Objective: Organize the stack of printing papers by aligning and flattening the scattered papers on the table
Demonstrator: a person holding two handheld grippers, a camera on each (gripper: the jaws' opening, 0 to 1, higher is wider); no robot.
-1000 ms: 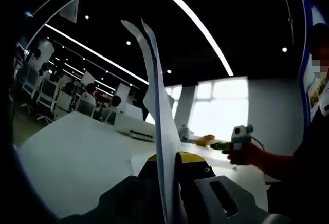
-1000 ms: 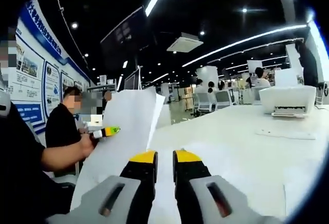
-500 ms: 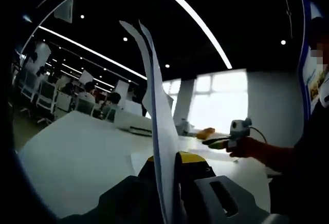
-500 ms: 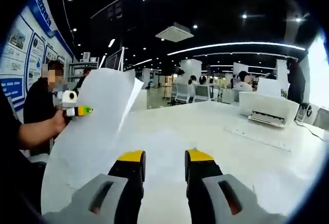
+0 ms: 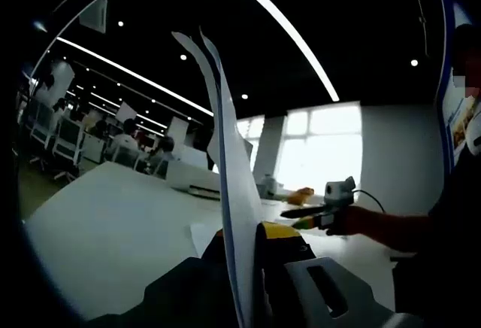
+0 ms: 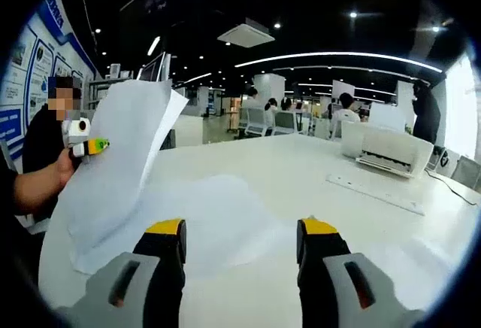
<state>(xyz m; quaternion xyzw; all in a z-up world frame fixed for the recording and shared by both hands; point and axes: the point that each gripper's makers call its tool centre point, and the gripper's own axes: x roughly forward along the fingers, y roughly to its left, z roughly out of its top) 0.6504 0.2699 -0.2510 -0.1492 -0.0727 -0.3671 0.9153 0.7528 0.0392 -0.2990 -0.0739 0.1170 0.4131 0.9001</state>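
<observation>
Paper sheets [image 5: 225,155], thin and floppy, pinched upright in left gripper [image 5: 244,241] jaws above surface [image 5: 105,230]; right gripper [image 6: 240,241] jaws wide, empty; grip near edge.

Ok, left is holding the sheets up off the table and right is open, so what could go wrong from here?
1. The left gripper pinches the papers near one edge; the tall, curling sheets could crease or slip out.
2. The two sheets splay apart at the top, so they may land misaligned.
3. The open right gripper hovers over a loose sheet on the table; a careless push could wrinkle it.
</observation>
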